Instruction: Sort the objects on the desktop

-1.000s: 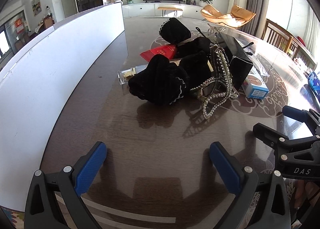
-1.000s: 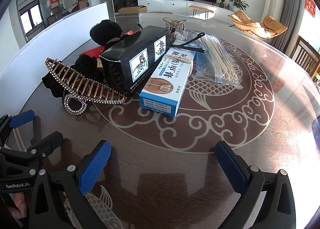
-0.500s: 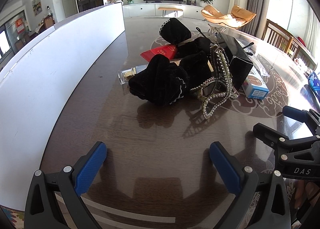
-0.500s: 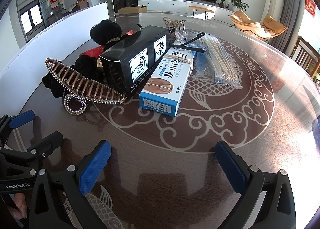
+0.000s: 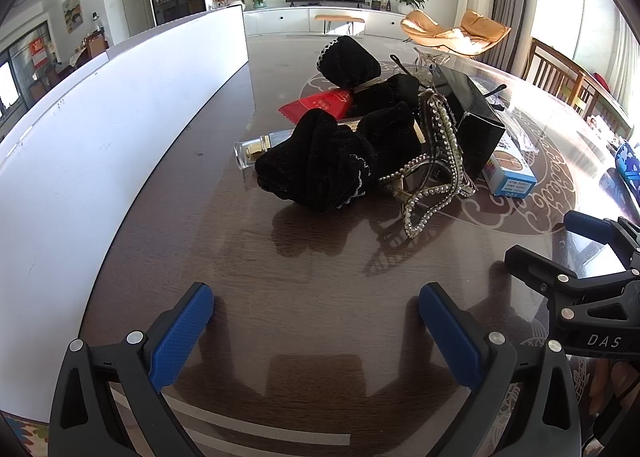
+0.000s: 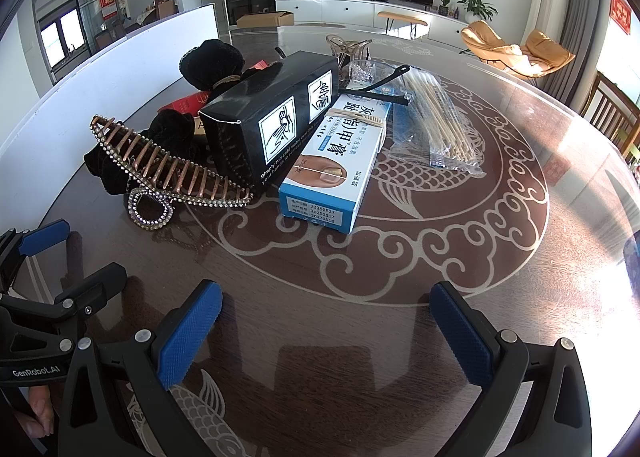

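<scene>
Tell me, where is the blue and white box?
In the right wrist view the blue and white box lies mid-table, against the black box, left of the bag of sticks.

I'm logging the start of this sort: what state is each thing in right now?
Left tool: open, empty.
Right tool: open, empty.
Black rectangular carton: closed, on its side.
Blue-and-white ointment box: closed, flat.
Rhinestone hair comb clip: leaning on the carton.
Clear glass bottle: lying down.
</scene>
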{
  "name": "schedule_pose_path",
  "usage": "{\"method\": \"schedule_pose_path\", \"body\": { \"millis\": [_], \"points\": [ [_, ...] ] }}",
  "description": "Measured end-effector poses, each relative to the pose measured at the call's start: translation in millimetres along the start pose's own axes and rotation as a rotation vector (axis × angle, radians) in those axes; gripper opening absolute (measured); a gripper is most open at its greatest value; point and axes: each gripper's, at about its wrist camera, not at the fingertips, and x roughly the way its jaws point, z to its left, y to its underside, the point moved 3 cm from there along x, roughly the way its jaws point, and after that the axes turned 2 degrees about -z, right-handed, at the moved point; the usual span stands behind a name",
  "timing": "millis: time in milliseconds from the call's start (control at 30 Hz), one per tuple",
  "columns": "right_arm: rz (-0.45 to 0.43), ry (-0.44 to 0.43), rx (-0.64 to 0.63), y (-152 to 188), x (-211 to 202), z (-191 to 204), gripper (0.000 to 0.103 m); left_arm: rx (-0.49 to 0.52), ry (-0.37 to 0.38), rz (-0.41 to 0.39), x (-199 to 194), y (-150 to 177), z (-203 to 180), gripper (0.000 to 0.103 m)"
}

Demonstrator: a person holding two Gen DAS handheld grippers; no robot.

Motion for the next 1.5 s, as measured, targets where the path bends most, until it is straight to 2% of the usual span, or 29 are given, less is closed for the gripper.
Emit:
{"method": "schedule_pose_path", "body": {
  "millis": [267,467,733,1000,1100,1167,1233,1367,1500],
  "points": [
    [-0.003,0.0,0.0,-0.5,0.1,0.0,0.103,0.029,0.019,0.023,0.4,-1.4,-0.5,0.103],
    [-0.003,-0.046,-0.05,-13.9,8.3,2.1,0.103,0.067,0.057,0.002,-2.5,0.7,0.8,0.103],
    [0.018,-0.018,-0.038,-36.7,25.7,8.2,0.103,0.065,0.057,-0.007,-1.0,0.0,2.3,0.103],
    [0.006,0.001,-0.024,-41.4,27.3,11.2,0.103,0.064,0.057,-0.007,-1.0,0.4,2.6,0.103],
    [-0.01,0.011,-0.016,-43.0,23.3,8.8,0.095,0.064,0.057,-0.007,-0.9,0.5,2.6,0.103],
    [-0.031,0.013,-0.022,-43.8,18.6,10.4,0.073,0.065,0.059,-0.006,-0.9,0.6,2.6,0.103],
    [-0.04,0.012,-0.015,-42.7,15.0,10.3,0.064,0.073,0.071,-0.001,-0.8,0.9,3.0,0.103],
    [-0.045,-0.005,0.004,-43.0,10.7,9.7,0.061,0.147,0.121,0.03,2.6,-4.6,7.8,0.103],
    [-0.037,0.031,-0.01,-46.1,11.3,5.6,0.066,0.125,0.099,0.073,17.6,-25.0,28.2,0.103]
  ]
}}
